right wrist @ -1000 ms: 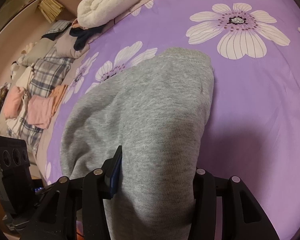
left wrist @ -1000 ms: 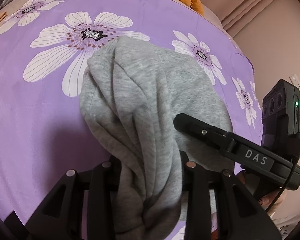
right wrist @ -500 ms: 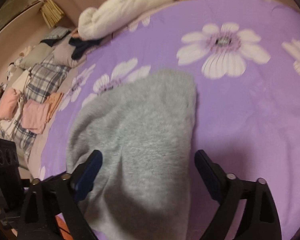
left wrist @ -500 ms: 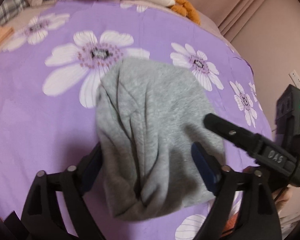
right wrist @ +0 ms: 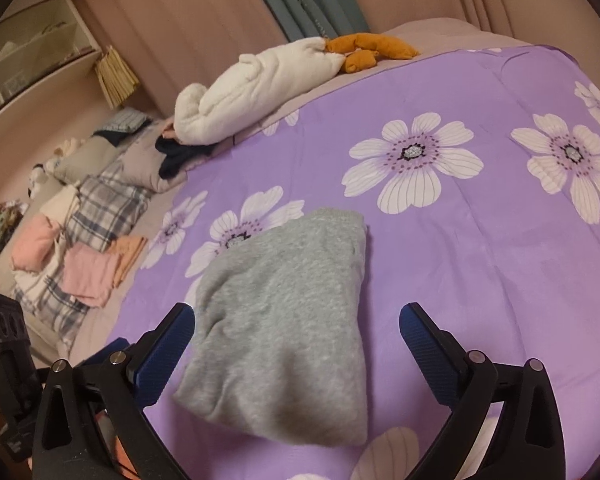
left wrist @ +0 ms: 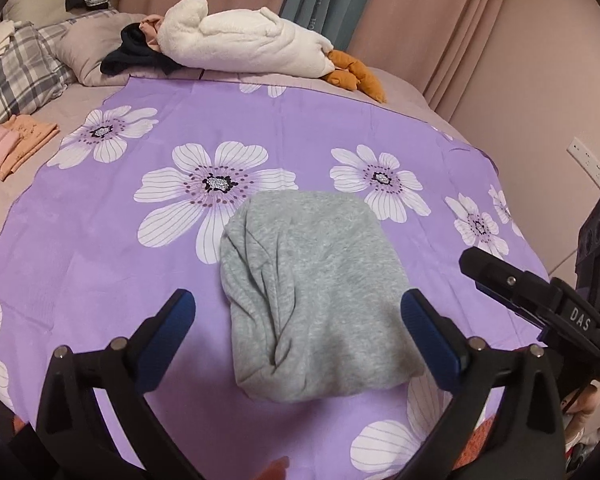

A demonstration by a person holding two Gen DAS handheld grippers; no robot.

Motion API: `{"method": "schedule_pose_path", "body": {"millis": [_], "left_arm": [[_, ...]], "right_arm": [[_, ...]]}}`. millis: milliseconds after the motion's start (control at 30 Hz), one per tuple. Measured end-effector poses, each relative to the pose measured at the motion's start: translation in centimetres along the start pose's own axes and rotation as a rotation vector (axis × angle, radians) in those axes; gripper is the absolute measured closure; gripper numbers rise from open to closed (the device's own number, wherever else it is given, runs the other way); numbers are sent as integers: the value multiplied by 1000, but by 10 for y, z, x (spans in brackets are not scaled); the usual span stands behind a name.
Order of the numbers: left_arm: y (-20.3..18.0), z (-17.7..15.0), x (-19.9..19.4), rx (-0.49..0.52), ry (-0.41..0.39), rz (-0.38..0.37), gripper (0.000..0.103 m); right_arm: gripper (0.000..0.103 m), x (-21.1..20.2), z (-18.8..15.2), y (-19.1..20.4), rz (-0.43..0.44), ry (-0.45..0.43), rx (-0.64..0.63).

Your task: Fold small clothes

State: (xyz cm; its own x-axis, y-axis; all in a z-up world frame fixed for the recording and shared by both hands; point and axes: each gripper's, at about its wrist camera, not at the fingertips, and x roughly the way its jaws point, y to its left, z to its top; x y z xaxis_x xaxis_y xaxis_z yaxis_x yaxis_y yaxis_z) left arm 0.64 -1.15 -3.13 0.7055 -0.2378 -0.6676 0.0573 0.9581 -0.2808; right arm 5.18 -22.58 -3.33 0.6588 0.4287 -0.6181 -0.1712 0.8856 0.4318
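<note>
A grey folded sweater lies in a compact bundle on the purple flowered sheet. My left gripper hovers above its near end, jaws opening wide. The cloth shows between the blue pads, and they do not touch it. In the right wrist view the same sweater lies on the sheet under my right gripper. Its jaws are also opening, with the pads clear of the fabric. A finger of the right gripper reaches in from the right of the left wrist view.
A white plush toy with orange feet lies across the far side of the bed. Folded pink and orange clothes and plaid pillows sit to the left. Curtains hang behind the bed, with a wall socket to the right.
Both grippers held the grey sweater a second ago, then opened and let go. They rose and drew back, and the sweater now lies folded on the sheet.
</note>
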Motion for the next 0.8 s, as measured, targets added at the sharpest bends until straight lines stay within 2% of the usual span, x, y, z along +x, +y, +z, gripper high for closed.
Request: {"method": "schedule_pose_path", "body": {"millis": [200, 367, 567, 800], "left_arm": [[2, -10, -2, 17, -4, 42, 0], [6, -19, 1, 8, 21, 41, 0], [10, -24, -2, 16, 18, 68, 0], [17, -25, -6, 7, 29, 79, 0]], "right_arm": [[1, -12, -14, 11, -98, -45, -76], [1, -17, -25, 23, -164, -79, -172], [1, -23, -30, 27, -164, -117, -187], [1, -16, -32, 23, -165, -96, -152]]}}
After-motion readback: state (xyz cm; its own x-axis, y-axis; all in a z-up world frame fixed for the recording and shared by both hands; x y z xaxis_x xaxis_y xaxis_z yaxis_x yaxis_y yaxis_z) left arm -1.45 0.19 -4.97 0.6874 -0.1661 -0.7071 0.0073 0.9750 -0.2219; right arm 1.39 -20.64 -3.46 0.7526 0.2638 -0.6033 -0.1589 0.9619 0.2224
